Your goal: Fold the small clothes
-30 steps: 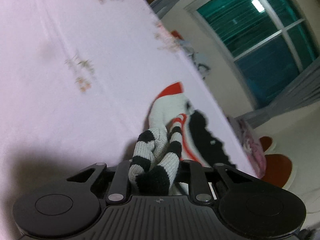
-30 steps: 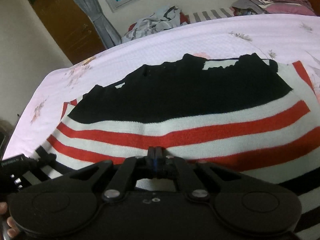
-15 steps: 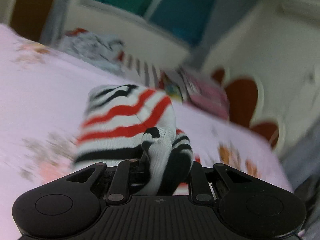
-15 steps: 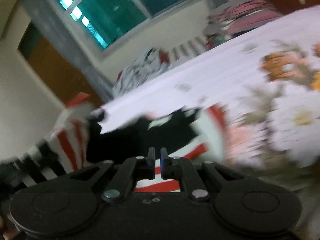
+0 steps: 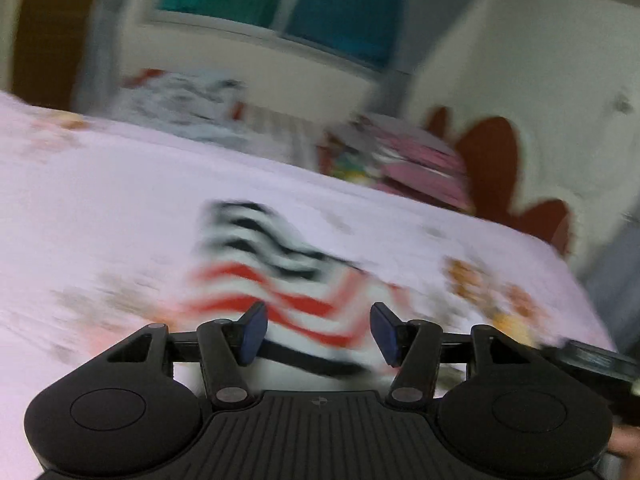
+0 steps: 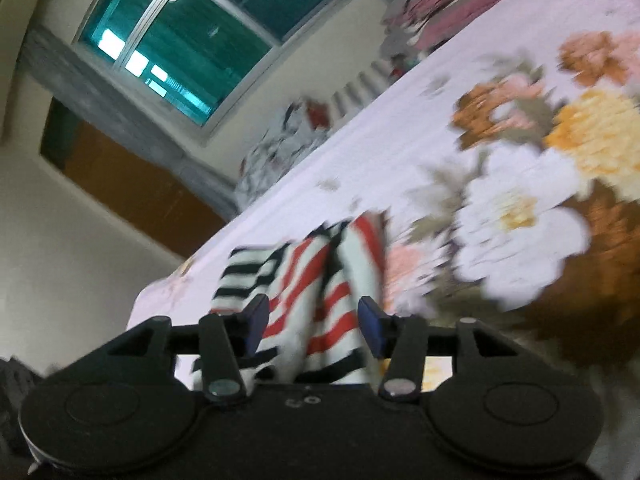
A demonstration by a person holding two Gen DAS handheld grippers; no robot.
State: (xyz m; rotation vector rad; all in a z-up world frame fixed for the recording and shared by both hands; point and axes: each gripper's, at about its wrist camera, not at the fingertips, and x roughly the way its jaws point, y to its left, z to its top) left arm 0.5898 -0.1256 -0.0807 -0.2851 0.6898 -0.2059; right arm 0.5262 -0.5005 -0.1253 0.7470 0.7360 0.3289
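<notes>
Left wrist view: the striped knit garment [image 5: 276, 280] lay released on the pink floral bedsheet [image 5: 100, 200].

Seen a second earlier clamped in both tools, the garment now sat folded into a compact bundle, black-and-white stripes on its far side and red-and-white nearer. The left gripper [image 5: 318, 332] and the right gripper [image 6: 312, 322] had both just been opening; their fingers stood apart with the cloth behind them, no pad pressing on it. That suggested a fold had been laid down and let go. Beyond the garment, at the sheet's far edge, lay a heap of other clothes [image 5: 188, 100] and a pink stack [image 5: 416, 156]. Motion blur smeared both views, so the fold's edges and neatness could not be made out, and the garment's near end was cut off by the tool bodies.
</notes>
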